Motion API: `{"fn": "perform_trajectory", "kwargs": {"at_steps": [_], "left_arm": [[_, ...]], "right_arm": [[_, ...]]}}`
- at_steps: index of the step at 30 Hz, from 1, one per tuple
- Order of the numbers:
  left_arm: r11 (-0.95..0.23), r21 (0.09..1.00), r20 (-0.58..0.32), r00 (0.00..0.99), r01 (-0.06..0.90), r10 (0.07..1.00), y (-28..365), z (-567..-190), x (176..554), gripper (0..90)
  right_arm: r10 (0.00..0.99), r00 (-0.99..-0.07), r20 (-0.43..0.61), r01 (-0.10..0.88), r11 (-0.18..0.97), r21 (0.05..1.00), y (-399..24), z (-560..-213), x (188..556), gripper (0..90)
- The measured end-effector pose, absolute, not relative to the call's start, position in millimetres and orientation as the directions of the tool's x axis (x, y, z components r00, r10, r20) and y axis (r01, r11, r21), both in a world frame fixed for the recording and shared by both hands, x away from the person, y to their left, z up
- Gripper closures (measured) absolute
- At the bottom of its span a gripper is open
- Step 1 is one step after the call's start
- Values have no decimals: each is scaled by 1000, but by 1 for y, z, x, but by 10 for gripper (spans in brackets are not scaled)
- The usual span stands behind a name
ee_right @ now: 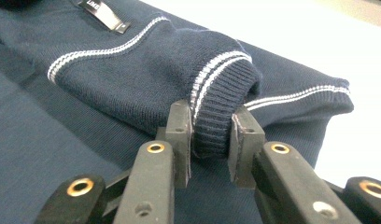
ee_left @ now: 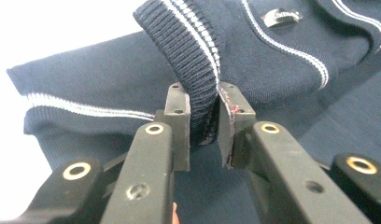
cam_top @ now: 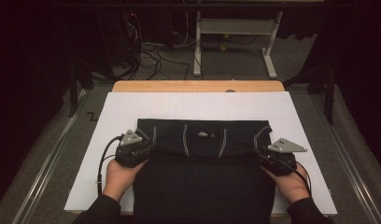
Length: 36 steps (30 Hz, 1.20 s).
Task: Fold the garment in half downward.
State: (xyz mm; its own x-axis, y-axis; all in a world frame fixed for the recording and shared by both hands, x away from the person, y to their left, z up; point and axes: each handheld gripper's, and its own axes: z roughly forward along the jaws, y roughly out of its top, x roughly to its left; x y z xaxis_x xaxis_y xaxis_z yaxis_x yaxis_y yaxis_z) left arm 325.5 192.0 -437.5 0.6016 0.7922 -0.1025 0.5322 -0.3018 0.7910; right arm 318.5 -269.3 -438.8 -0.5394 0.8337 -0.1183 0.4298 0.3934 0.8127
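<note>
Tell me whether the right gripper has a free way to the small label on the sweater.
Probably not yet: the right gripper is clamped on a ribbed cuff. Nothing lies between it and the label.

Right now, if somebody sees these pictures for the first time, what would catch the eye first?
A dark blue sweater with thin white stripes lies on a white sheet in the middle of the table, its top part folded down toward the person. At each side, a gripper is shut on a ribbed cuff: the left gripper on the left cuff, the right gripper on the right cuff. A small label sits at the centre of the fold.
</note>
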Motion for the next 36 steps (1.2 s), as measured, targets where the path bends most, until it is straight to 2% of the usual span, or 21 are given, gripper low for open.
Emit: {"fn": "perform_trajectory", "kwargs": {"at_steps": [16, 21, 25, 30, 36], "left_arm": [[-334, 775, -115, 640, 536, 760, 199, -448, 269, 721], [-327, 728, -163, 616, 602, 771, 202, -468, 270, 709], [-308, 708, -207, 604, 635, 770, 206, -477, 274, 637], [-327, 717, -165, 606, 616, 778, 204, -478, 272, 579], [-331, 721, -169, 618, 608, 768, 203, -479, 271, 512]], "right_arm": [[813, -570, -117, 416, 409, 812, -278, -449, 260, 737], [800, -587, -121, 444, 444, 779, -278, -461, 255, 723], [796, -595, -111, 473, 458, 753, -278, -469, 255, 674], [804, -588, -88, 489, 440, 754, -281, -471, 255, 613], [802, -592, -78, 498, 440, 748, -282, -473, 255, 557]]}}
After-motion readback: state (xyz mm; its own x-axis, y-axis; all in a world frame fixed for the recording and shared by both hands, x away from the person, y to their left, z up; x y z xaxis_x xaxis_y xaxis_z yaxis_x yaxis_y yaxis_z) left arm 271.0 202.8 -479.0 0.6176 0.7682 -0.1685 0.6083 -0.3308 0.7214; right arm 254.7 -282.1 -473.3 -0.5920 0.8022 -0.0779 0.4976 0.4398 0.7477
